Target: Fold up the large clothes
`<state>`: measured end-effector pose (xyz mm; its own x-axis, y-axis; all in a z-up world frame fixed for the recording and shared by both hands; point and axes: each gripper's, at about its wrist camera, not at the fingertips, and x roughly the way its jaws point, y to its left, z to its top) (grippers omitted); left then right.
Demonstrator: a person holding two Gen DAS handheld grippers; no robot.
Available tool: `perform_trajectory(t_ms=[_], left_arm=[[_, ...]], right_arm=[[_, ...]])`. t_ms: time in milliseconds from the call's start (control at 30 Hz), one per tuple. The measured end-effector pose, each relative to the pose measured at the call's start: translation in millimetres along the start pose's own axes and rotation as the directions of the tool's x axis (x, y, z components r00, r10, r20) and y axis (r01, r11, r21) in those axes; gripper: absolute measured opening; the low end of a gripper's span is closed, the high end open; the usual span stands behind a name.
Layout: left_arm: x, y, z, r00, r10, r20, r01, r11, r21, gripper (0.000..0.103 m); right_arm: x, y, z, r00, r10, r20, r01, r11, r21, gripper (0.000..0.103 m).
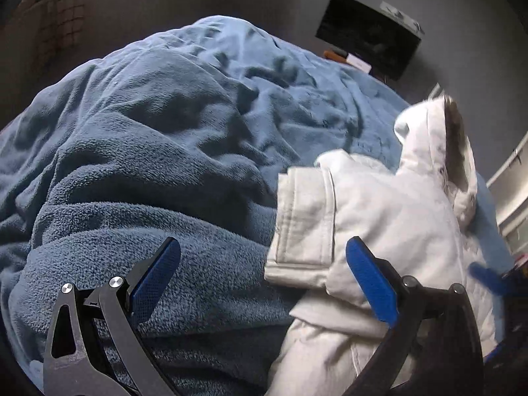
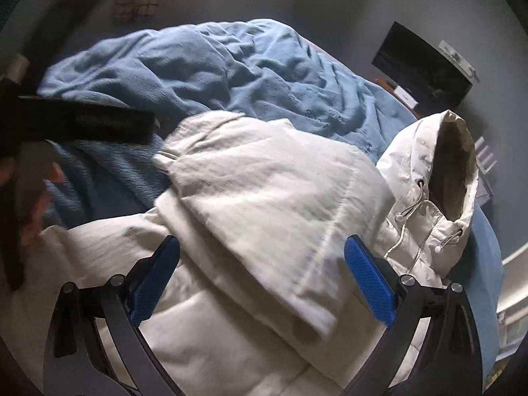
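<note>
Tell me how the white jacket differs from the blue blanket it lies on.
The white jacket is smooth, stitched fabric; the blue blanket is fuzzy fleece. The jacket is a compact bundle with a sleeve laid over its body and its hood standing up; the blanket spreads wide beneath it, rumpled. Both are soft and creased.

Off-white padded hooded jacket [image 2: 264, 191] with a darker grey-brown hood lining, on a plain blue fleece blanket [image 1: 148, 165]; both grippers carry bright blue cross-hatched finger pads [image 2: 369, 283] on black frames, and a black screen [image 1: 368, 34] hangs on the grey wall.
</note>
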<state>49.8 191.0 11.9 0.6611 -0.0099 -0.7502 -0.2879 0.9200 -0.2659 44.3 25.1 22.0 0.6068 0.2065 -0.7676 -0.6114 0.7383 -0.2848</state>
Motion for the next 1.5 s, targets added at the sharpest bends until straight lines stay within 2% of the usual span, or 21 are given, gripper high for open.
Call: perform_trajectory(t_ms=[33, 100, 133, 200, 300, 400, 467, 600, 700, 800, 900, 967, 1067, 1133, 1200, 1267, 1300, 1400, 1500], left_arm=[[2, 1, 1, 1.000, 0.001, -0.001, -0.001, 1.000, -0.009, 0.096], [6, 1, 2, 1.000, 0.001, -0.016, -0.001, 1.000, -0.017, 0.096], [8, 1, 2, 1.000, 0.003, -0.024, -0.003, 1.000, -0.019, 0.096], [9, 1, 2, 1.000, 0.004, -0.029, -0.005, 1.000, -0.021, 0.096], [8, 1, 3, 1.000, 0.003, -0.010, -0.003, 1.000, -0.022, 0.096], [4, 3, 3, 1.000, 0.009, 0.013, -0.008, 1.000, -0.028, 0.096], [3, 3, 3, 1.000, 0.009, 0.014, -0.009, 1.000, -0.029, 0.096], [2, 0, 2, 1.000, 0.018, 0.015, -0.018, 1.000, -0.010, 0.096], [1, -4, 1, 1.000, 0.020, 0.021, -0.020, 1.000, 0.009, 0.096], [0, -5, 0, 0.999, 0.021, 0.025, -0.021, 1.000, 0.020, 0.096], [4, -7, -1, 1.000, 0.028, 0.009, -0.028, 0.999, 0.034, 0.096], [6, -9, -2, 0.999, 0.037, 0.002, -0.037, 0.998, 0.049, 0.096], [7, -11, -3, 0.999, 0.036, -0.004, -0.036, 0.997, 0.062, 0.096], [7, -11, -3, 0.999, 0.034, -0.005, -0.033, 0.998, 0.060, 0.096], [6, -10, -3, 0.999, 0.032, -0.007, -0.032, 0.998, 0.055, 0.096], [5, -10, -3, 1.000, 0.029, -0.004, -0.029, 0.998, 0.052, 0.096], [3, -10, -3, 1.000, 0.027, 0.003, -0.027, 0.998, 0.051, 0.096], [1, -13, -4, 1.000, 0.029, 0.009, -0.029, 0.998, 0.061, 0.096], [2, -15, -4, 0.999, 0.031, 0.008, -0.032, 0.997, 0.070, 0.096]], right_arm=[[6, 4, -1, 0.999, -0.036, 0.008, 0.037, 0.999, -0.011, 0.093], [13, 11, -5, 0.995, -0.099, 0.020, 0.100, 0.993, -0.059, 0.074], [18, 15, -9, 0.989, -0.149, 0.023, 0.150, 0.984, -0.098, 0.069], [19, 10, -13, 0.985, -0.170, 0.027, 0.172, 0.980, -0.099, 0.042], [14, -7, -16, 0.986, -0.160, 0.036, 0.161, 0.986, -0.033, 0.026], [-2, -35, -20, 0.985, -0.160, 0.062, 0.154, 0.984, 0.088, 0.019], [-15, -63, -27, 0.984, -0.159, 0.080, 0.140, 0.969, 0.205, 0.017], [-31, -114, -51, 0.983, -0.169, 0.067, 0.130, 0.910, 0.393, 0.016], [-30, -142, -74, 0.988, -0.152, 0.036, 0.115, 0.866, 0.487, 0.016], [-15, -164, -106, 0.997, -0.077, -0.016, 0.073, 0.809, 0.583, 0.016], [5, -164, -132, 0.998, 0.002, -0.068, 0.042, 0.769, 0.638, 0.016], [10, -161, -138, 0.997, 0.026, -0.075, 0.029, 0.762, 0.647, 0.016], [4, -152, -134, 0.996, 0.027, -0.086, 0.030, 0.798, 0.602, 0.017], [-3, -143, -130, 0.995, 0.005, -0.099, 0.051, 0.830, 0.556, 0.025], [-10, -136, -129, 0.991, -0.039, -0.127, 0.098, 0.859, 0.503, 0.052], [-20, -124, -128, 0.985, -0.097, -0.143, 0.149, 0.898, 0.414, 0.061], [-22, -121, -127, 0.985, -0.102, -0.140, 0.150, 0.910, 0.387, 0.062], [-33, -106, -120, 0.994, -0.053, -0.091, 0.080, 0.940, 0.332, 0.066], [-34, -81, -100, 0.998, -0.046, -0.048, 0.056, 0.970, 0.237, 0.066]])
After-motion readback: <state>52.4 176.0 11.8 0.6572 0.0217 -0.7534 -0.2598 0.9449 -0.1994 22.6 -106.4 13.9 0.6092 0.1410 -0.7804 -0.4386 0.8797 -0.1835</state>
